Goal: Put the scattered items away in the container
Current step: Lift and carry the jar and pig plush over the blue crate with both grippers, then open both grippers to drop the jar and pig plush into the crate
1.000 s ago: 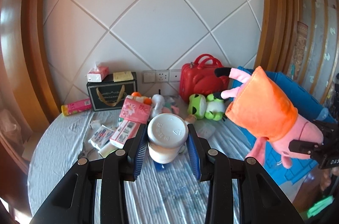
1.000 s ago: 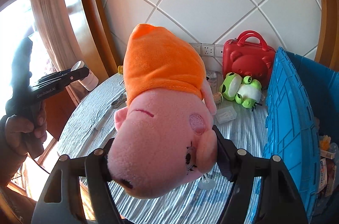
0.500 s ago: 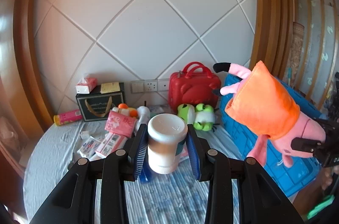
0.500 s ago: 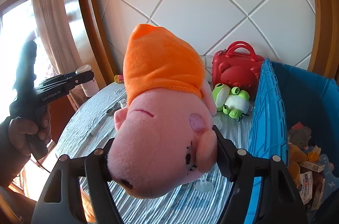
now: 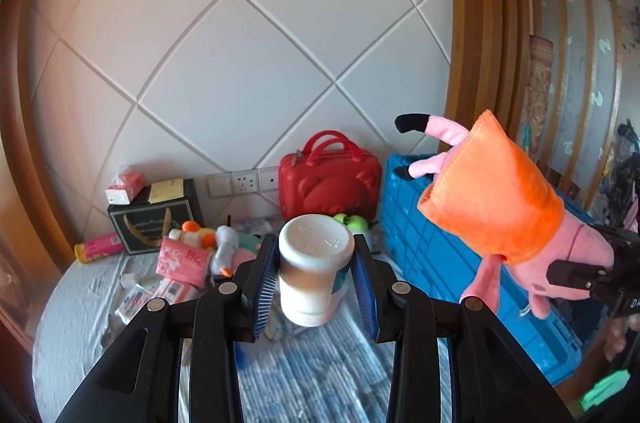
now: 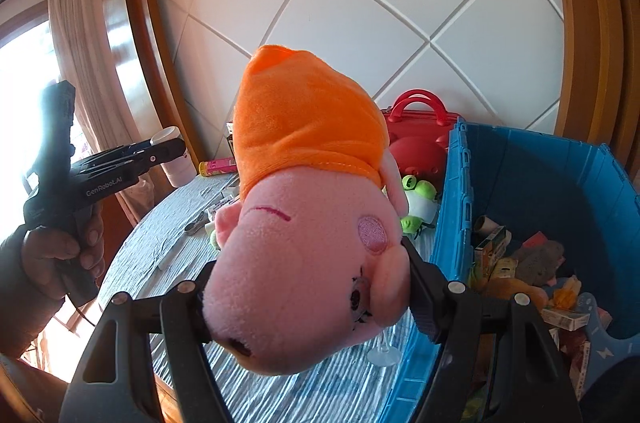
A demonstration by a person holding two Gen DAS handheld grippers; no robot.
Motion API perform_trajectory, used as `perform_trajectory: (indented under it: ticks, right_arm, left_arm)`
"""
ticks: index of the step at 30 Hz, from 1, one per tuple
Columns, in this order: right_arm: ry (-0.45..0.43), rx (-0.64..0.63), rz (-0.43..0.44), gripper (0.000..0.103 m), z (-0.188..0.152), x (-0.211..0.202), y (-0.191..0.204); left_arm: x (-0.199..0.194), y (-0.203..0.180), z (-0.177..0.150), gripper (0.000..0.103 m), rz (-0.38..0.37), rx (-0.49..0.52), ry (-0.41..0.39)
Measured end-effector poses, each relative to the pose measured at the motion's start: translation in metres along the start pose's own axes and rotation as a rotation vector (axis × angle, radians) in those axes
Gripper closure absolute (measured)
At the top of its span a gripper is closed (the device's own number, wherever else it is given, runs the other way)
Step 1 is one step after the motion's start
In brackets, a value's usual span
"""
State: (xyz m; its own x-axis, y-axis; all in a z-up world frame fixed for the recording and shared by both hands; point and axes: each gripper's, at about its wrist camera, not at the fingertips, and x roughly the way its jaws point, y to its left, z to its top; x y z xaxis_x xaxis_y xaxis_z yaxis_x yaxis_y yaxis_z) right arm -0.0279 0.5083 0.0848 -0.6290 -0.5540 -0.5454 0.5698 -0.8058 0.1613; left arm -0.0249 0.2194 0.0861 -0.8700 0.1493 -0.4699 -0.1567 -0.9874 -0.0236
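My left gripper (image 5: 316, 273) is shut on a white bottle (image 5: 314, 267) with a brown band, held above the table. In the right wrist view that same gripper (image 6: 170, 147) shows at the left, in a person's hand, with the bottle (image 6: 176, 163) at its tip. My right gripper (image 6: 308, 287) is shut on the head of a pink pig plush (image 6: 304, 263) in an orange dress, held upside down. The plush (image 5: 500, 207) hangs in front of the blue crate (image 5: 416, 243). The crate (image 6: 456, 223) lies to the right and holds several small items.
A red case (image 5: 330, 179) stands by the wall, a green frog plush (image 6: 418, 199) before it. A black box (image 5: 156, 219), pink packets (image 5: 182, 259) and small cartons are scattered at the table's left. A glass (image 6: 384, 353) stands near the crate wall. Wooden frames flank the wall.
Both grippers have risen and moved right with their loads. The crate's inside now shows in the right wrist view. Neither grip changed.
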Motion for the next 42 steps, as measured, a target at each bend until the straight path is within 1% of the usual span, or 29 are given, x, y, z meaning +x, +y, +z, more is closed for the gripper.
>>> perform_trajectory:
  ticks: [7, 13, 23, 27, 35, 42]
  right_arm:
    - [-0.019, 0.025, -0.026, 0.032, -0.003, -0.019, -0.025]
    - [-0.039, 0.064, -0.067, 0.032, -0.005, -0.039, -0.052]
    - [-0.056, 0.165, -0.173, 0.032, -0.019, -0.071, -0.103]
    - [-0.063, 0.205, -0.22, 0.032, -0.026, -0.085, -0.124]
    - [-0.066, 0.279, -0.309, 0.032, -0.045, -0.112, -0.153]
    - [-0.06, 0.328, -0.371, 0.032, -0.06, -0.125, -0.177]
  left_arm:
    - [0.018, -0.036, 0.012, 0.068, -0.039, 0.029, -0.001]
    - [0.035, -0.073, 0.026, 0.068, -0.087, 0.061, -0.003]
    - [0.065, -0.146, 0.051, 0.068, -0.2, 0.141, -0.009]
    - [0.074, -0.172, 0.063, 0.068, -0.263, 0.148, -0.015]
    - [0.096, -0.227, 0.083, 0.068, -0.358, 0.214, -0.027]
    - [0.112, -0.275, 0.1, 0.068, -0.419, 0.264, -0.032]
